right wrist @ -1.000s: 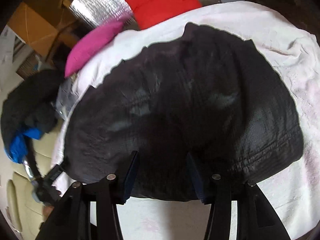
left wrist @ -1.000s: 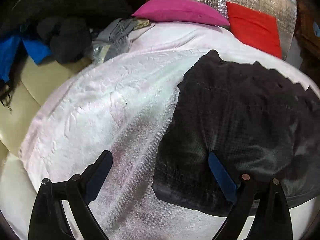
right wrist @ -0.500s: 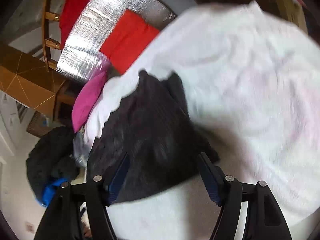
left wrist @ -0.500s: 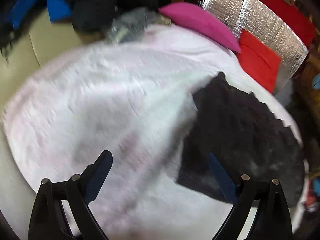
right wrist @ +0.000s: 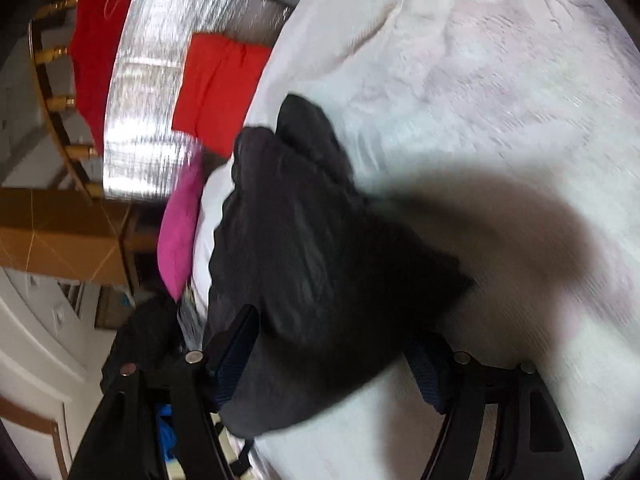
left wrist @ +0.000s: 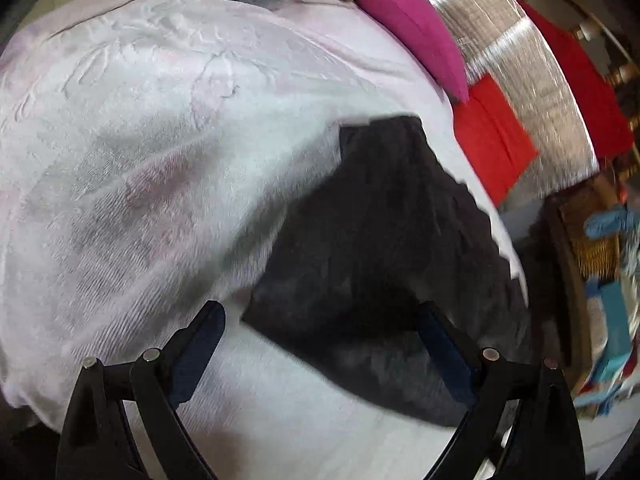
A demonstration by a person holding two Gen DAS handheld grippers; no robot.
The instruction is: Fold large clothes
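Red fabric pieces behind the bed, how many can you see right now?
2. A bright red cloth lies against the silver quilted panel, beside the magenta pillow. A darker red cloth hangs over the wooden rail behind the panel. Others may be hidden.

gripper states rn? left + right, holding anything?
Left gripper: open, holding nothing; the near edge of the black garment lies between its jaws.
Right gripper: open, jaws have just been opening, straddling the garment ungripped.

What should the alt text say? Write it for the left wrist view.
A dark grey folded garment lies on a pale pink textured blanket, with the open left gripper above its near corner. A magenta cushion sits behind.
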